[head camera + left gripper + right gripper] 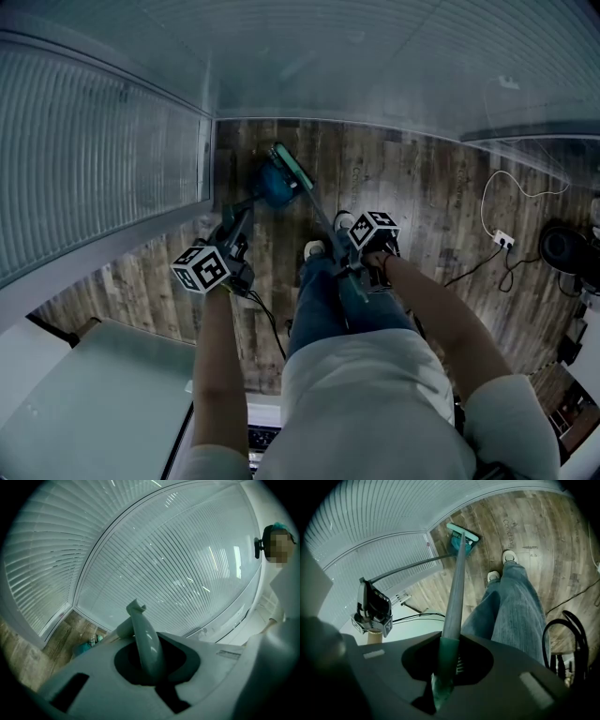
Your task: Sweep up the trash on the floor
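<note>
Left gripper (146,660) was clenched on the grey top of the dustpan handle (142,629), which ran down to the teal dustpan (274,187) resting on the wood floor (422,187) near the corner of the ribbed glass wall (94,159). Right gripper (446,665) was clamped on the teal grip of the broom handle (457,588). The broom head (292,167) lay on the floor, touching the dustpan at its far side. The person's shoes (315,249) stood just behind both. No trash could be made out at this resolution.
</note>
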